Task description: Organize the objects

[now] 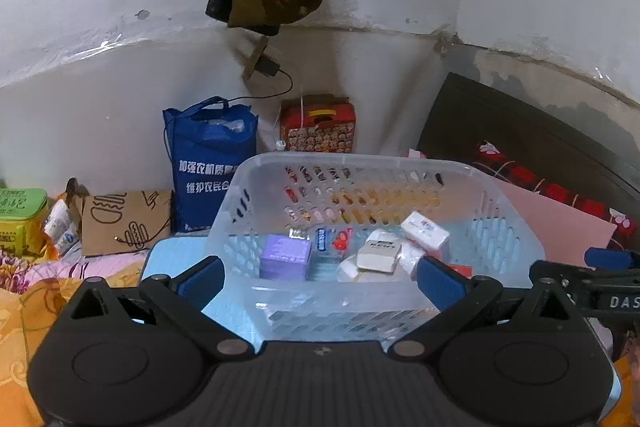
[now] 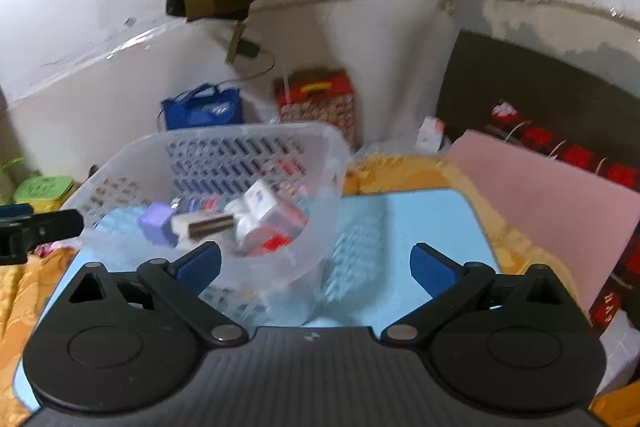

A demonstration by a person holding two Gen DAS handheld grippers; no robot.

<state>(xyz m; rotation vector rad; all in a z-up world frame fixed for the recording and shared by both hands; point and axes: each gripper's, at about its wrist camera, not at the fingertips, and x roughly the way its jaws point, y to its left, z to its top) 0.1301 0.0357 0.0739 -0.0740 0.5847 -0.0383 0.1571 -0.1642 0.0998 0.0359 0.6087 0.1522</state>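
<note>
Where the light-blue desk (image 1: 168, 259) meets the middle of the left wrist frame, a clear perforated plastic basket (image 1: 360, 163) stands on it, holding a heap of small goods: a purple square box (image 1: 285, 257) at the lower left of its floor, a white box with a dark band (image 1: 379, 254) to the right of it, a white wrapped packet with a blue print (image 1: 425, 231) further right toward the back, and a small red-and-white sachet (image 1: 340, 241) between them. The left claw (image 1: 320, 277) sits at the bottom of that frame with its blue-padded fingers (image 1: 202, 281) spread wide and nothing between them, the near wall of the basket showing in the gap. In the right wrist view the same basket (image 2: 132, 151) lies left of centre, blurred, and the right claw (image 2: 316, 269) is likewise released, its blue pads (image 2: 434, 269) far apart above the bare blue desk surface (image 2: 420, 219). Behind the basket, against the white wall (image 1: 100, 7), stand a blue fabric tote bag with white lettering (image 1: 208, 155) and a red patterned carton with a yellow handle (image 1: 318, 125). A brown cardboard box with line drawings (image 1: 126, 221) sits at the left, a pink flat board (image 1: 560, 223) at the right, and orange patterned bedding (image 1: 28, 307) fills the lower left corner.
</note>
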